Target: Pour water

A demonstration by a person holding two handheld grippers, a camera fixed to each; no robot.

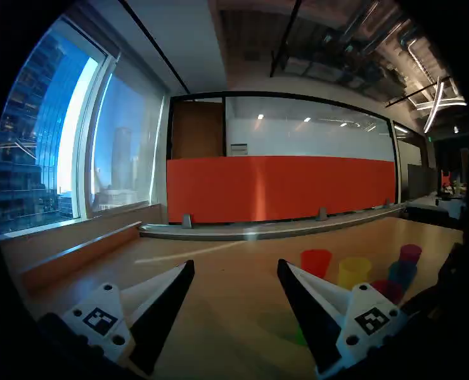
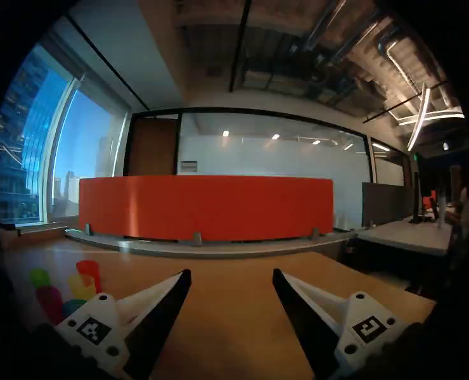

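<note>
1. Fingers of the left gripper are being held wide apart over the wooden table. Nothing is being grasped between them.
2. Fingers of the right gripper are likewise being kept released, with bare tabletop being shown in the gap.
3. In the left gripper view, a cluster of cups is being shown standing on the table, to the right and just beyond the right fingertip: a red cup at the left of the group, a yellow cup beside it, then a blue cup.
4. A purple cup is being shown farthest back, and a dark pink cup nearest, partly being covered by the finger.
5. In the right gripper view, the same group is being shown at the near left, with a green cup at its left edge.
6. The far side of the table is being closed off by an orange partition, and the left side by a large window.
</note>
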